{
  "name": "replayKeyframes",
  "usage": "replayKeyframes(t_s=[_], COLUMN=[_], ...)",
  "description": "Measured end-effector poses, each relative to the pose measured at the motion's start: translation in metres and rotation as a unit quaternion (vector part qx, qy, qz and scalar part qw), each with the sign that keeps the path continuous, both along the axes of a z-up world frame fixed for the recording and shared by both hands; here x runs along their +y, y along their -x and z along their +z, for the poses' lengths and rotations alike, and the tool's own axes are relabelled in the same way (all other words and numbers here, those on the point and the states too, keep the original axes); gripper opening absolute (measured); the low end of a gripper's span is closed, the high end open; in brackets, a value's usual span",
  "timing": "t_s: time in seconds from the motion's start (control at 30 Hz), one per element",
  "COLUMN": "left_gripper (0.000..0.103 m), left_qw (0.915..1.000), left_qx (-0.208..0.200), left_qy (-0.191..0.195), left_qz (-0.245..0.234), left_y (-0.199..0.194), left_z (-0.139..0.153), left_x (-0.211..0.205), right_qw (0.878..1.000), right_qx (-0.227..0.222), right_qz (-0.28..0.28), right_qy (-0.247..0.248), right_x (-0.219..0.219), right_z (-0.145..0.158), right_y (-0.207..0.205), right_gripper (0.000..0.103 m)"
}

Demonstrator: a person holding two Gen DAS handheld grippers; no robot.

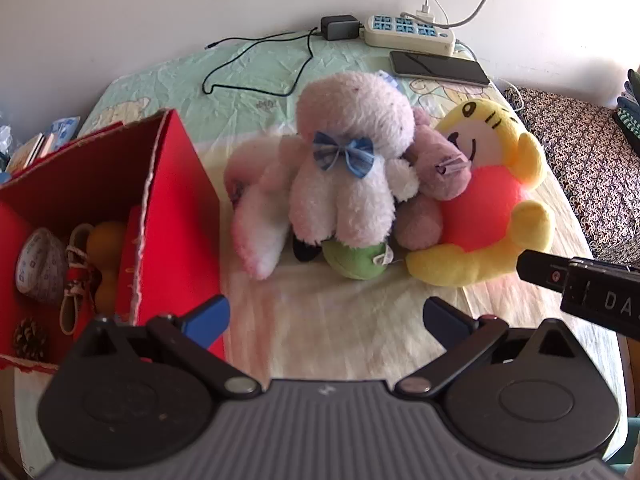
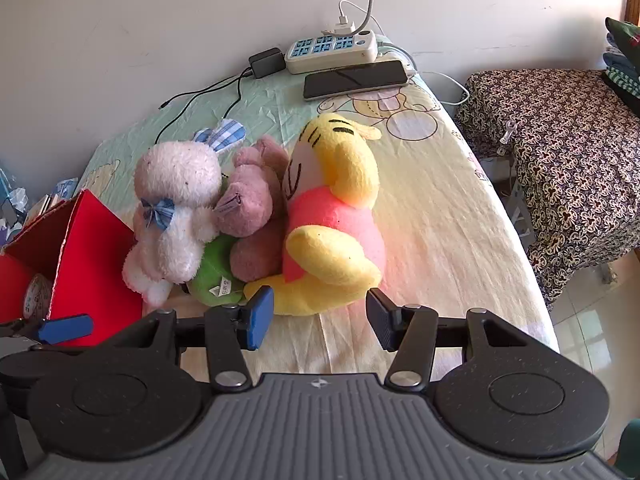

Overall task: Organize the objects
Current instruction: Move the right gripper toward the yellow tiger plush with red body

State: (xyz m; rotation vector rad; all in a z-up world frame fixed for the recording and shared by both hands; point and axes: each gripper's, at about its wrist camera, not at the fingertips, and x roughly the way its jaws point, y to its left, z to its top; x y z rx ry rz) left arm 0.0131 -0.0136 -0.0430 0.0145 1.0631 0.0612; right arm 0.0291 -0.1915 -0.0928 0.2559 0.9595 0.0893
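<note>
Four plush toys, one red box, one phone, one power strip

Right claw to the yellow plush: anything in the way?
Nothing visible. The right claw is open and empty just short of the yellow plush, with only bare sheet between them. The purple plush leans against the yellow one's far side, off the approach line.

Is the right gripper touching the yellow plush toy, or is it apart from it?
Cannot tell. In the right wrist view the open right gripper sits just before the yellow plush toy; its blue pad overlaps the toy's edge, so neither contact nor gap shows plainly.
</note>
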Motion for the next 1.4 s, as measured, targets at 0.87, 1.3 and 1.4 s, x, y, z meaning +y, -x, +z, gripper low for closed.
replayKeyframes(t_s=[0.87, 1.3, 1.4], left_gripper=[0.102, 0.096, 0.096], left_qw=[0.9999, 0.998, 0.9958], left_qx=[0.007, -0.031, -0.046], left_qy=[0.001, 0.027, 0.029], left_qz=[-0.013, -0.047, -0.074], left_y=[-0.007, -0.01, -0.012], left_z=[-0.005, 0.003, 0.009], left_x=[-0.005, 0.0, -0.007], right_qw=[0.999, 0.997, 0.996], right_qx=[-0.003, -0.043, -0.05], right_qz=[0.01, 0.01, -0.008], right_qy=[-0.033, -0.064, -0.068], right_x=[-0.005, -0.018, -0.028], right_z=[-0.005, 0.007, 0.008], right_y=[-0.003, -0.008, -0.017], right_gripper=[0.044, 0.043, 0.043])
